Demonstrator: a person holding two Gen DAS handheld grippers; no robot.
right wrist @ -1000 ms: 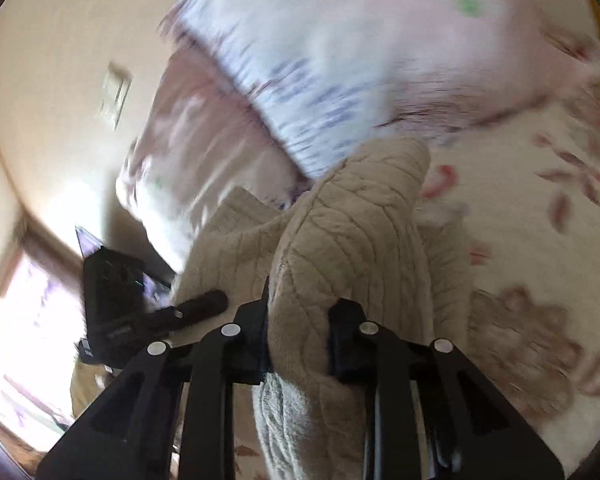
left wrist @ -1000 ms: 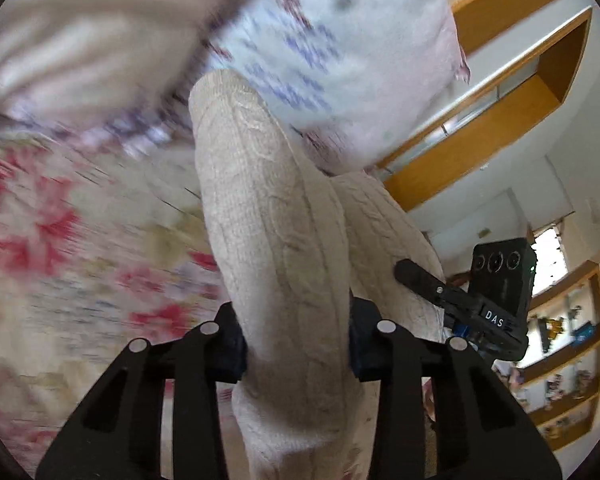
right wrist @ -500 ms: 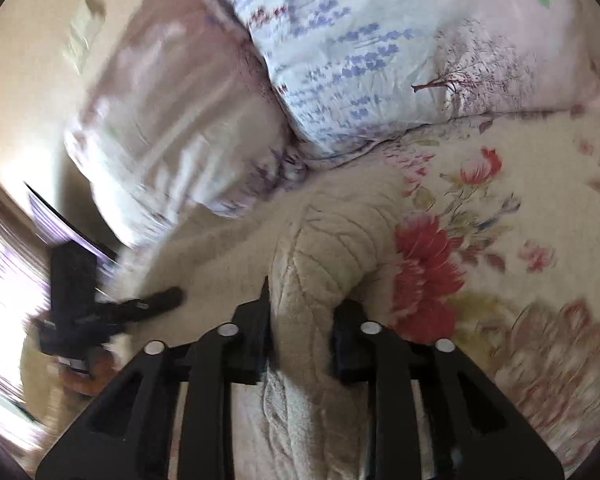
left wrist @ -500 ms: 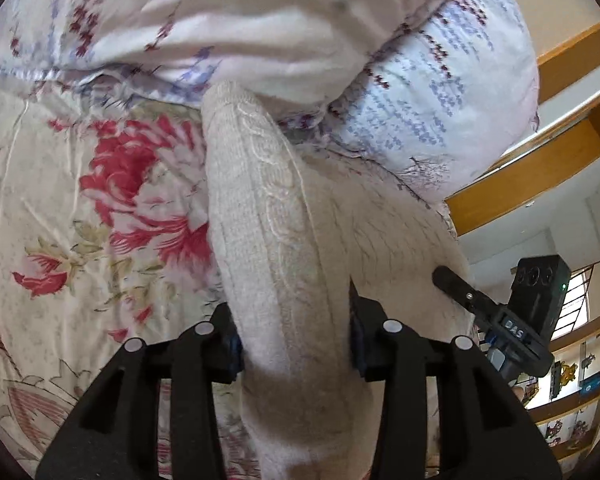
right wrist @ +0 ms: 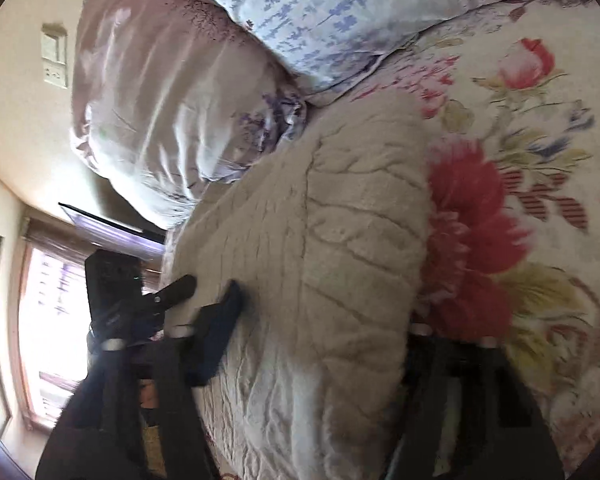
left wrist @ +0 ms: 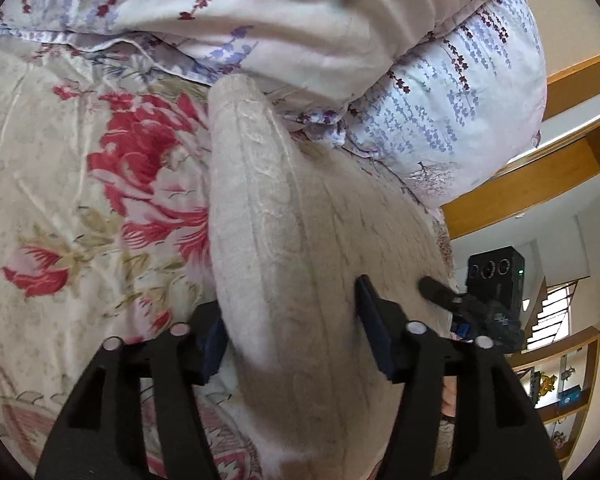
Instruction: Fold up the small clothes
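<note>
i see the cream knit garment lying on the floral bedspread just below the pillows — my left gripper and right gripper both have their jaws spread wide around its folded edge, not pinching.
</note>
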